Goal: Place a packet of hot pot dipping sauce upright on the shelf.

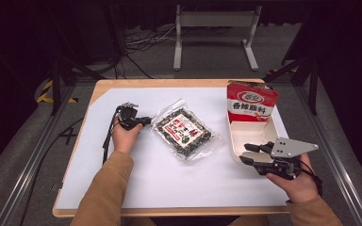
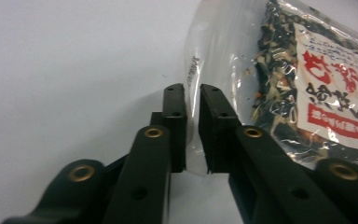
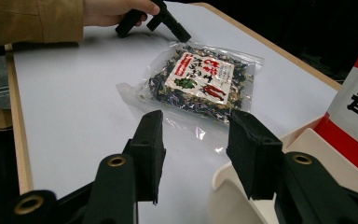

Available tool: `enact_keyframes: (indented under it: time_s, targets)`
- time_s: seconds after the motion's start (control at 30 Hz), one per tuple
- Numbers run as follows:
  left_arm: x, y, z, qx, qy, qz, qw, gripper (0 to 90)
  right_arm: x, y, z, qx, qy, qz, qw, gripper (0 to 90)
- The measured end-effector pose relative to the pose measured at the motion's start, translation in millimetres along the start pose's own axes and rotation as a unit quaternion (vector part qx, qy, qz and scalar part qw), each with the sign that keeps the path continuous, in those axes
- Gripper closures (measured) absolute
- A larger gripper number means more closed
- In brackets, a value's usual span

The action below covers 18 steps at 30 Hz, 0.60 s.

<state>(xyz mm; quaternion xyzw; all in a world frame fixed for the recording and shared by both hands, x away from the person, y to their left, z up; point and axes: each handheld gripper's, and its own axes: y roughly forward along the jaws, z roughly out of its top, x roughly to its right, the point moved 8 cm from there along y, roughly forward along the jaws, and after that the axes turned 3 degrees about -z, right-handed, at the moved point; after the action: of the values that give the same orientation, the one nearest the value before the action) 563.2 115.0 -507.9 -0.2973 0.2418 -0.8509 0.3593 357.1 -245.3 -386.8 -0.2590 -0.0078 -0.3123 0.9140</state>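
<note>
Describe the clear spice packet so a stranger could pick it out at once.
On the white sheet that covers the wooden table, look to the middle, left of the cream tray that holds a red and white bag. The clear packet lies flat there, with dark dried bits inside and a white and red label. The left gripper pinches its transparent edge.

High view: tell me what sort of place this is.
Probably a recording or test workstation, not a kitchen: a white-covered wooden table framed by grey metal rails, black curtains all round, loose cables on the grey floor, and a white metal stand behind.
</note>
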Motion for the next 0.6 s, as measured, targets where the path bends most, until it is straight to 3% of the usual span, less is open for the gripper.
enact_keyframes:
  time_s: [0.13, 0.37, 0.47, 0.6]
  targets:
    - [2.3, 0.1, -0.9, -0.007, 0.014, 0.007, 0.9999, 89.8, -0.5, 1.0, 0.1, 0.0, 0.0, 0.001, 1.0, 55.8]
    - [6.1, -5.6, -2.5, -0.021, 0.022, 0.007, 0.9995, 90.0, 0.8, 1.2, -0.6, 0.001, -0.005, -0.002, 1.0, 58.3]
    - [9.8, -16.5, 2.2, -0.007, 0.014, -0.002, 0.9999, 90.0, 0.2, 1.4, 0.5, 0.003, -0.009, -0.002, 1.0, 58.6]
    - [16.2, -31.7, 9.3, 0.012, 0.022, -0.016, 0.9996, 90.0, -1.7, 2.7, 2.2, 0.001, -0.01, 0.001, 0.9999, 59.9]
